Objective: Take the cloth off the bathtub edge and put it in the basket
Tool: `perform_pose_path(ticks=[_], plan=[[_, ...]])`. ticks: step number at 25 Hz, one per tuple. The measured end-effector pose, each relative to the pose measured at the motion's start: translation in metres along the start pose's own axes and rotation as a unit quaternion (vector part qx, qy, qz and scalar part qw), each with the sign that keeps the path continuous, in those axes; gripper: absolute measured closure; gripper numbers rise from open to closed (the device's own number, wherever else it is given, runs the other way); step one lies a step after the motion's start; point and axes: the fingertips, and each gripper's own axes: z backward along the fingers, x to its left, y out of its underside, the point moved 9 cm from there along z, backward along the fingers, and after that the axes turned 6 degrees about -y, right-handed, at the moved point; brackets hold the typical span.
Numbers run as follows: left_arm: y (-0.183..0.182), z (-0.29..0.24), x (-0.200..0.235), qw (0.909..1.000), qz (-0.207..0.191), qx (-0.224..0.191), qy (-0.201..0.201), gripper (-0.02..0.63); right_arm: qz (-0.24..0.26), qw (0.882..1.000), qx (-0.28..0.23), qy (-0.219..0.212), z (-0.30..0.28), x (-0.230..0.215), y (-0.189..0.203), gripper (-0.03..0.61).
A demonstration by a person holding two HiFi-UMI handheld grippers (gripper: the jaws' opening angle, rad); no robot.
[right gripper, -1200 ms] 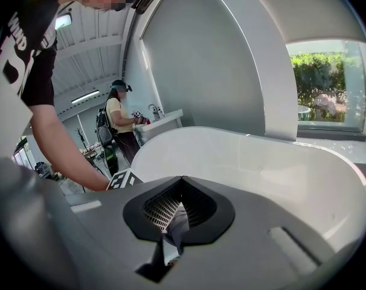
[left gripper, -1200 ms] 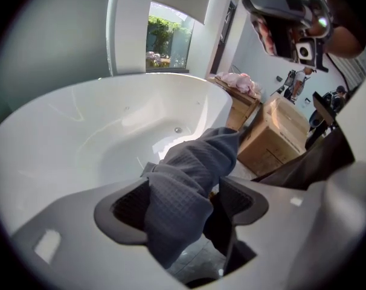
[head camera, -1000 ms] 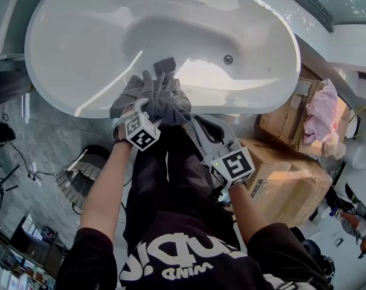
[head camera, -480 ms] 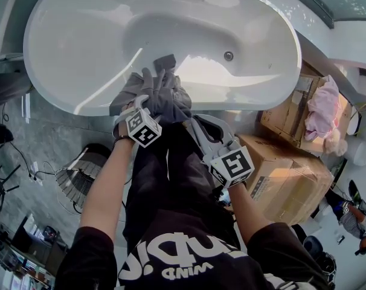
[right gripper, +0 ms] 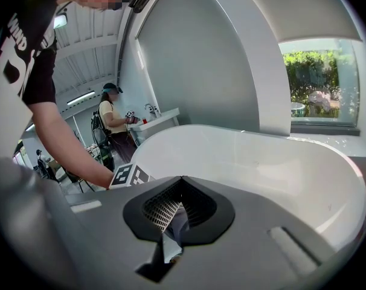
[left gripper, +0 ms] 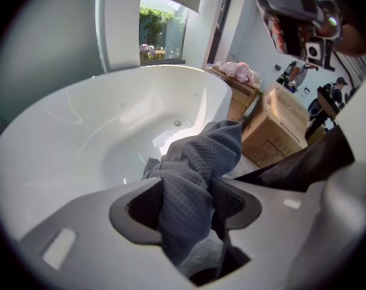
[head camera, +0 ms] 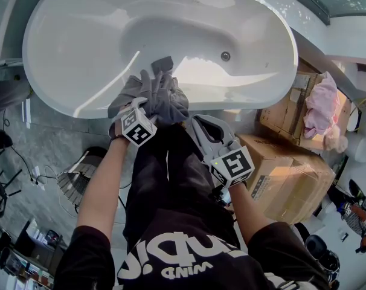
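Observation:
A grey waffle cloth (head camera: 163,99) hangs bunched over the near rim of the white bathtub (head camera: 56,92). My left gripper (head camera: 151,90) reaches onto it from the floor side. In the left gripper view the cloth (left gripper: 198,162) fills the gap of the left gripper (left gripper: 186,192); the jaws are closing and both pads touch the fabric. My right gripper (head camera: 196,127) hangs shut and empty just below the rim, right of the cloth. In the right gripper view the right gripper (right gripper: 182,180) has its tips together, with the tub beyond it.
A wire basket (head camera: 75,183) stands on the floor at the left, beside my left arm. Cardboard boxes (head camera: 292,174) sit to the right, with pink fabric (head camera: 323,110) on one. The tub drain (head camera: 225,56) lies farther in. A person (right gripper: 113,128) stands beyond the tub.
My left gripper has crept slightly up and left on the rim, and its jaws have drawn in around the cloth. The right gripper has hardly moved.

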Motion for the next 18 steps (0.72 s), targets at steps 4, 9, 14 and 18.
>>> perform_pose_path(ticks=[4,9,14,18], plan=[[-0.004,0.009,0.003,0.9986,0.047,-0.022,-0.014,0.458,-0.002,1.0,0.001,0.0,0.001,-0.001,0.001,0.569],[-0.002,0.015,0.011,0.9938,0.1,-0.039,-0.032,0.517,0.001,1.0,0.001,-0.002,-0.001,0.0,-0.002,0.569],[0.001,0.021,0.008,0.9911,0.124,-0.03,-0.039,0.522,0.004,1.0,0.003,-0.003,0.005,-0.003,-0.001,0.569],[-0.001,0.03,-0.001,0.986,0.156,-0.053,-0.027,0.523,0.008,1.0,0.0,-0.001,0.007,-0.006,-0.006,0.569]])
